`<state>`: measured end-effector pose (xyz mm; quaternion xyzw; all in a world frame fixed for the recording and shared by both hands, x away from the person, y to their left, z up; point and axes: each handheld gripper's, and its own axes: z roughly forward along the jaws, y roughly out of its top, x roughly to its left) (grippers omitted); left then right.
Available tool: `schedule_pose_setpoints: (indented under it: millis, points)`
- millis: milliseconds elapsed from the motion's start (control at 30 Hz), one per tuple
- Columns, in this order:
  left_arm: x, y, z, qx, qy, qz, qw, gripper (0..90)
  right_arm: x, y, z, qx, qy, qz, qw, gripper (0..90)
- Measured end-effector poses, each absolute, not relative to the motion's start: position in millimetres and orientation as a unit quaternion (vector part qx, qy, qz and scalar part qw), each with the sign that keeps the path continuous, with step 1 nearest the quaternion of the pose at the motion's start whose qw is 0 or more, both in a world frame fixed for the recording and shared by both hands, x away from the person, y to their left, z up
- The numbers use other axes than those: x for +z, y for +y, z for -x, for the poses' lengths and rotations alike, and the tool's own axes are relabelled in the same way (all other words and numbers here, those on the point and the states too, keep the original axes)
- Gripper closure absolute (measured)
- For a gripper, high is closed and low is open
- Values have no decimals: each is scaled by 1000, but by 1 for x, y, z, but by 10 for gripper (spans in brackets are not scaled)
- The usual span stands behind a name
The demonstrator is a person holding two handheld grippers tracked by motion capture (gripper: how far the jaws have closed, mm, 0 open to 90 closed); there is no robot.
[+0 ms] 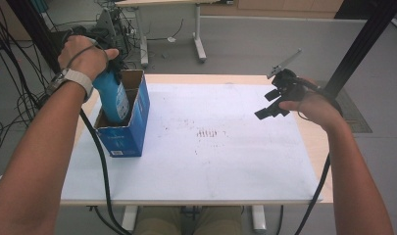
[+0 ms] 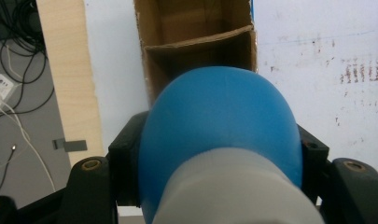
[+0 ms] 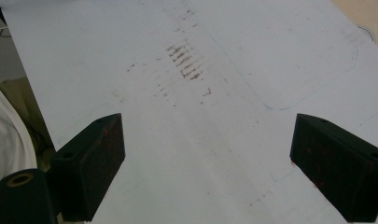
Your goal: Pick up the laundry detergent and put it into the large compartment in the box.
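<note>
Blue bottle (image 1: 111,95): I pinch it near its pale cap end with my left gripper (image 1: 113,63); its lower part sits inside the near compartment of the box, its upper part rising above the rim, leaning a little.
Cardboard box (image 1: 137,122): blue outside, brown inside, open on top, standing at the left side of the table (image 1: 225,161); a divider splits it into two compartments, and the far one looks empty.
Left jaws: pressed against both sides of the bottle, as my left gripper view shows.
Right gripper (image 1: 272,105): jaws spread wide, nothing between them, held above the right part of the white sheet, well apart from the box.
Done so far: I judge the bottle is partly lowered into its compartment.
Left to do: seat it on the bottom, which I cannot see, then let go and lift my left hand clear.
</note>
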<state>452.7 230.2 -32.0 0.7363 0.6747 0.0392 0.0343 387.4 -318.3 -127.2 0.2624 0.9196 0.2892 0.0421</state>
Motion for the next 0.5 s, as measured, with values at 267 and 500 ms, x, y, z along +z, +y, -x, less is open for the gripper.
schedule_pose_setpoints:
  millis: [267, 500]
  points:
    - [-46, 226, -456, 41, 676, -736, 27, 373, -127, -320, -386, 289, 919, -265, 42, 102]
    - [-60, 224, -459, 38, 672, -739, 26, 373, -129, -320, -388, 286, 919, -267, 39, 102]
